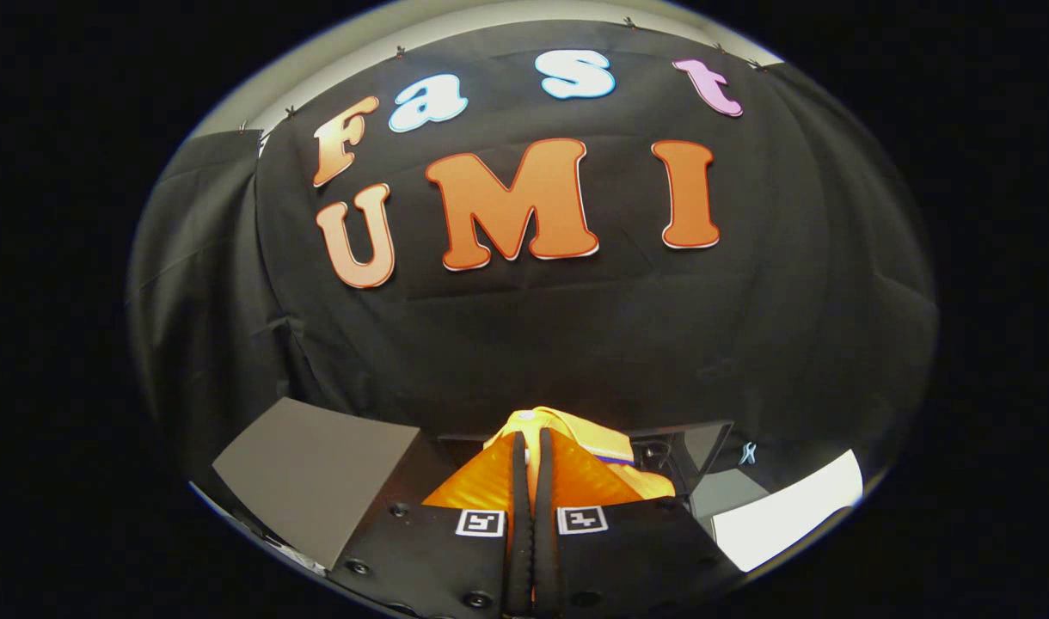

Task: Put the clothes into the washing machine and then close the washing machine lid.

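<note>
The gripper [531, 447] pinches a crumpled yellow-orange cloth garment [576, 434] (jaws nearly together), with a grey flat panel [314, 477] beside it.

1. Your hand-held gripper [531, 443] has glossy orange fingers [481, 486] with black ribbed pads, closed on cloth.
2. The yellow garment [580, 434] you hold looks soft and matt.
3. The grey lid [318, 468] beside you looks smooth and matt.
</note>
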### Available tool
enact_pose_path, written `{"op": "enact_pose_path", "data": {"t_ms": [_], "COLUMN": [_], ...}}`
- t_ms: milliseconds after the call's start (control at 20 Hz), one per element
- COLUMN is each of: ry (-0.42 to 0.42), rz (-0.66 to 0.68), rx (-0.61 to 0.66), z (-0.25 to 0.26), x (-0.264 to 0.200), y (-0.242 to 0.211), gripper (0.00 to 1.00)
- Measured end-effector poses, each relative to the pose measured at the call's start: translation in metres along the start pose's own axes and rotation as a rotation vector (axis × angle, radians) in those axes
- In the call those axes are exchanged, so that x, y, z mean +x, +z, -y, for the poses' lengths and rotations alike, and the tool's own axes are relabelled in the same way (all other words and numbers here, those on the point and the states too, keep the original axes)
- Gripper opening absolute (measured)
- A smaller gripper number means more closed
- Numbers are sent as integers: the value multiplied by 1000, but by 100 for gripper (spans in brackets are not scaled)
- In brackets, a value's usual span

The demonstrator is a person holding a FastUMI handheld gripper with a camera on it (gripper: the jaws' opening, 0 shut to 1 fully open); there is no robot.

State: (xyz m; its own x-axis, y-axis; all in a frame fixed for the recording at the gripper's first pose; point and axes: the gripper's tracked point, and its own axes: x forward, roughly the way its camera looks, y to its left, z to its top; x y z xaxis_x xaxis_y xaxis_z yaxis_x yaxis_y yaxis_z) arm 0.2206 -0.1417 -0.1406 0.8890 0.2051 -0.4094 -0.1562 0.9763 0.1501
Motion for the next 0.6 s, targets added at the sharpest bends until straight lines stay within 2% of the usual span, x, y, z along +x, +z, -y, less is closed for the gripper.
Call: {"op": "enact_pose_path", "data": {"t_ms": [600], "ry": [-19], "rz": [-223], "rx": [51], "z": [27], "x": [47], "y": [-151], "gripper": [9]}}
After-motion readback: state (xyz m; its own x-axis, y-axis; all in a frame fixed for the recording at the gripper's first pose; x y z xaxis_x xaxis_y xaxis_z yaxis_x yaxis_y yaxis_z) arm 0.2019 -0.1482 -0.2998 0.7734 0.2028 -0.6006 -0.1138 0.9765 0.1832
